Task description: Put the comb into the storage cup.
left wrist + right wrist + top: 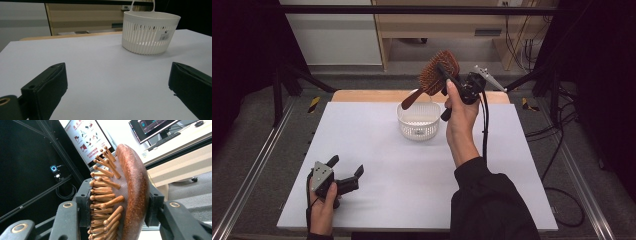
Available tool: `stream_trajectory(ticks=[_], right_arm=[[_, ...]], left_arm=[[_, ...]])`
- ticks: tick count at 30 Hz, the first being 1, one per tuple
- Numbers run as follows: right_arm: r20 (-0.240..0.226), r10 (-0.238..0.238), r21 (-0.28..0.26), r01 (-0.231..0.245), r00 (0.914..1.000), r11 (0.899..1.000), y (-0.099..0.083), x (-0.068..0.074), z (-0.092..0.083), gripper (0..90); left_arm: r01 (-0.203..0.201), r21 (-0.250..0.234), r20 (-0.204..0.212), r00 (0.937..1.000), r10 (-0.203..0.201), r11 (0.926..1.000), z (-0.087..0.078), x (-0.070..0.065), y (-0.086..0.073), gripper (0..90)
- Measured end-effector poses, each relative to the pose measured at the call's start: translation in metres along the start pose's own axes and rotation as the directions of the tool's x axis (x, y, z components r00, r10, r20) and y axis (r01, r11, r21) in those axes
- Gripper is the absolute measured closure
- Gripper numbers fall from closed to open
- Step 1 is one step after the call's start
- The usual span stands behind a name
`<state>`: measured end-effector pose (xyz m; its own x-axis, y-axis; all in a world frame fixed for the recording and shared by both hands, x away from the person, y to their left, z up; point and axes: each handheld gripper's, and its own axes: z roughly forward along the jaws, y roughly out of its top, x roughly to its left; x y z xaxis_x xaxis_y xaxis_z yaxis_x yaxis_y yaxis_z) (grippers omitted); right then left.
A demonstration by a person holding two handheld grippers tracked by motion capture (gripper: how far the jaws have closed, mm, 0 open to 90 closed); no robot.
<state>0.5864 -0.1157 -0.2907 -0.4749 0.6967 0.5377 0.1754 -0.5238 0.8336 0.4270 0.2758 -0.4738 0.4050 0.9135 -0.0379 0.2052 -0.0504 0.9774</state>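
The right gripper (447, 76) holds a wooden hairbrush (438, 74) above the white basket (418, 120), fingers pinching its bristled head — to drop it cleanly, I'd point the handle down inside the rim first. The left gripper (346, 169) rests on the table (377, 150), fingers spread, well apart from the basket.
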Motion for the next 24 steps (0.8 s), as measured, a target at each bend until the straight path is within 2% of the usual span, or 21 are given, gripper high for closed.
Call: stream_trajectory(ticks=[6,12,24], right_arm=[[0.002,0.002,-0.006,-0.002,1.0,1.0,-0.001,0.0,0.0,51.5],[0.02,-0.023,0.005,0.023,0.9995,1.0,-0.005,-0.002,0.002,51.4],[0.054,0.003,0.013,-0.004,0.9985,1.0,-0.03,-0.027,0.009,51.4]], left_arm=[[0.003,0.003,0.002,1.0,-0.003,1.0,0.0,0.0,0.0,2.0],[0.005,0.002,0.006,1.0,-0.005,1.0,0.001,-0.001,0.0,2.0],[0.002,0.01,0.013,0.9999,-0.002,0.9999,0.002,-0.002,-0.001,2.0]])
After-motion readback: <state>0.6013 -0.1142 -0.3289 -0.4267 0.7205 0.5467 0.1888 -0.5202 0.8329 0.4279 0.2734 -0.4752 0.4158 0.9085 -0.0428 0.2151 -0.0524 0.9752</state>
